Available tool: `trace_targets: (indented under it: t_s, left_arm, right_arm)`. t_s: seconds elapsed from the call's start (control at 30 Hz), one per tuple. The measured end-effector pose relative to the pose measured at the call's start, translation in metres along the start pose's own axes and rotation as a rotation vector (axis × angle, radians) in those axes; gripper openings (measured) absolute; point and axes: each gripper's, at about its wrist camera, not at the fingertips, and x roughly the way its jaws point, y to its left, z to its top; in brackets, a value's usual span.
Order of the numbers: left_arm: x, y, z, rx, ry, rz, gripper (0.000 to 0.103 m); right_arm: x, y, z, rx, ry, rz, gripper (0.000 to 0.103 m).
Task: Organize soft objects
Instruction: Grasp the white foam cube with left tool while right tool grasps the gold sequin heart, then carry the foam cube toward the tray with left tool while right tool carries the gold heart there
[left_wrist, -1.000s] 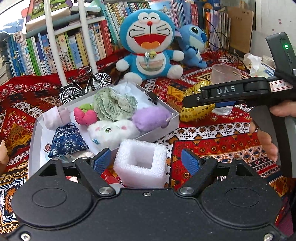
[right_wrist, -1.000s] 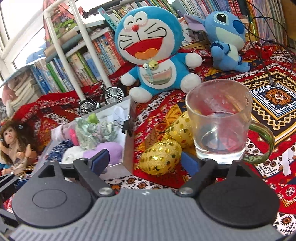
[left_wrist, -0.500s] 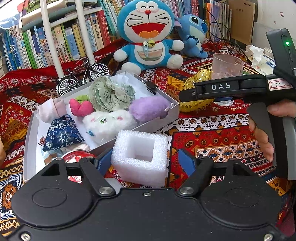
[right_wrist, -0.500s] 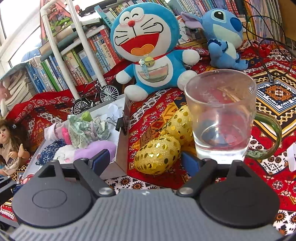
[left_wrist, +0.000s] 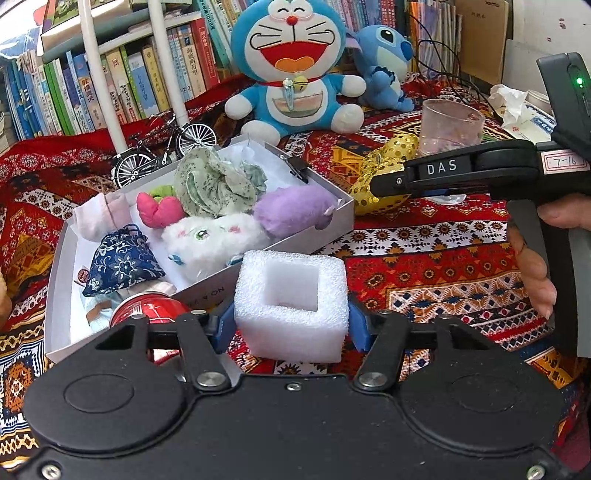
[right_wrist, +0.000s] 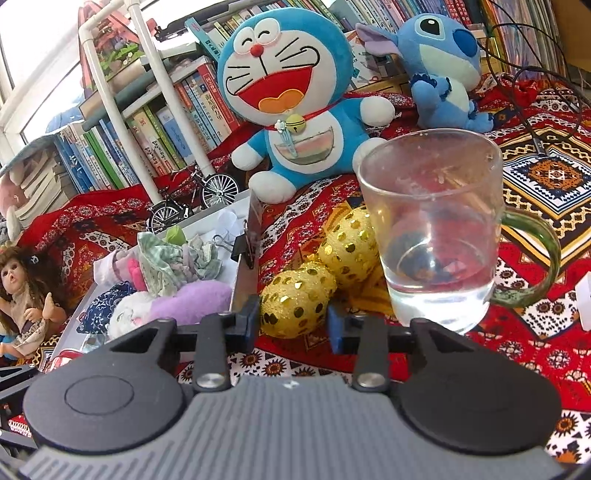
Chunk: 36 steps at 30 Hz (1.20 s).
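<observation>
A hollow white foam block (left_wrist: 291, 295) sits on the patterned cloth just in front of the grey box (left_wrist: 314, 236). My left gripper (left_wrist: 291, 326) is closing, and its blue pads touch the block's two sides. The box holds a purple plush (left_wrist: 295, 210), a white plush (left_wrist: 210, 236), a green floral cloth (left_wrist: 214, 184), a blue floral pouch (left_wrist: 122, 266) and a pink toy (left_wrist: 159, 214). Right of the box lie two gold sequinned balls. My right gripper (right_wrist: 293, 328) is closing with its pads against the nearer gold ball (right_wrist: 295, 302).
A glass mug (right_wrist: 432, 229) stands right behind the gold balls. A Doraemon plush (right_wrist: 291, 110) and a Stitch plush (right_wrist: 443, 66) sit at the back before bookshelves. A toy bicycle (left_wrist: 166, 147), a red can (left_wrist: 147, 310) and a doll (right_wrist: 26, 295) flank the box.
Both pairs of jaws have narrowed: the left onto the foam block's sides, the right onto the nearer gold ball. Neither hand has shifted much.
</observation>
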Motion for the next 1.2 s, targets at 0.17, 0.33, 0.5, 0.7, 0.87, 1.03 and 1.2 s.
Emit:
trace_targets:
  t_s: [0.17,0.33,0.5,0.7,0.87,1.03,1.2]
  left_arm:
    - [-0.006,-0.002,0.000,-0.011,-0.010,-0.009,0.056]
    - [-0.017,-0.003,-0.001,-0.042,-0.034,-0.029,0.056]
    - [-0.033,-0.005,-0.006,-0.074,-0.063,-0.046,0.056]
    - [-0.054,-0.008,-0.020,-0.121,-0.136,-0.037,0.056]
    - [-0.070,-0.005,-0.035,-0.189,-0.201,-0.029,0.056]
    - [-0.085,-0.008,-0.046,-0.185,-0.253,-0.015,0.057]
    - [-0.092,-0.010,-0.051,-0.177,-0.273,-0.005,0.057]
  right_arm:
    - [-0.008,0.006,-0.001,-0.020,-0.008,0.005,0.035]
    - [-0.020,0.014,-0.003,-0.050,-0.020,0.000,0.035]
    - [-0.038,0.020,-0.010,-0.054,-0.041,0.002,0.035]
    - [-0.062,0.033,-0.029,-0.124,-0.076,0.004,0.035]
    - [-0.076,0.039,-0.041,-0.165,-0.089,0.017,0.035]
    - [-0.090,0.040,-0.053,-0.158,-0.098,0.044,0.035]
    - [-0.101,0.045,-0.067,-0.204,-0.101,0.069,0.035]
